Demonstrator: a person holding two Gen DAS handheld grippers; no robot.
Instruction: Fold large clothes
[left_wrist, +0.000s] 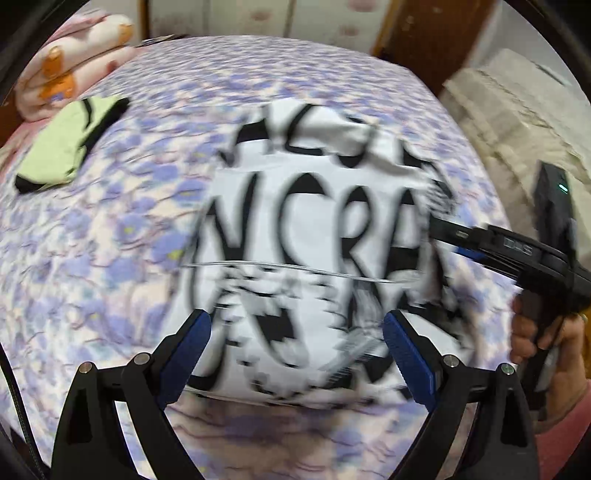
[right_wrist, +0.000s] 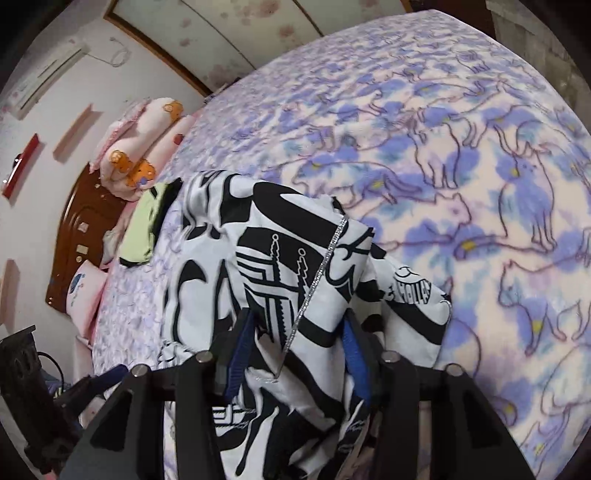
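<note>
**Black-and-white garment on the bed, right gripper bunched into it**

Left wrist view (blurred)
- Left gripper (left_wrist: 297, 354): blue-padded fingers (left_wrist: 186, 356) spread wide, nothing between them; it hangs above the garment without touching it.
- Black-and-white garment (left_wrist: 314, 236): white cloth with large black lettering, lying in a partly folded heap on the middle of the bed, a thin silver trim line running across it.
- Bed (left_wrist: 110, 240): covered by a blanket printed with purple-blue flowers and cat outlines.
- Green-and-black folded item (left_wrist: 62, 147): on the bed at upper left, well apart from the garment.
- Pink bedding with orange bear print (left_wrist: 74, 55): piled at the far left corner.
- Right gripper (left_wrist: 439, 225): enters from the right edge, its tip at the garment's right side; a hand (left_wrist: 543, 354) holds its handle.

Right wrist view
- Right gripper (right_wrist: 295, 354): fingers (right_wrist: 240, 354) partly closed, with a raised fold of the black-and-white garment (right_wrist: 280, 258) bunched between them and draped over them; whether the pads actually press on the cloth cannot be told.
- Garment: lifted in a ridge in front of the gripper, the rest trailing on the bed (right_wrist: 480, 166).
- Green-and-black folded item (right_wrist: 144, 229): beyond the garment, near the pink bedding (right_wrist: 144, 155).
- Wooden headboard (right_wrist: 81, 229): behind the bedding, against the wall.
</note>
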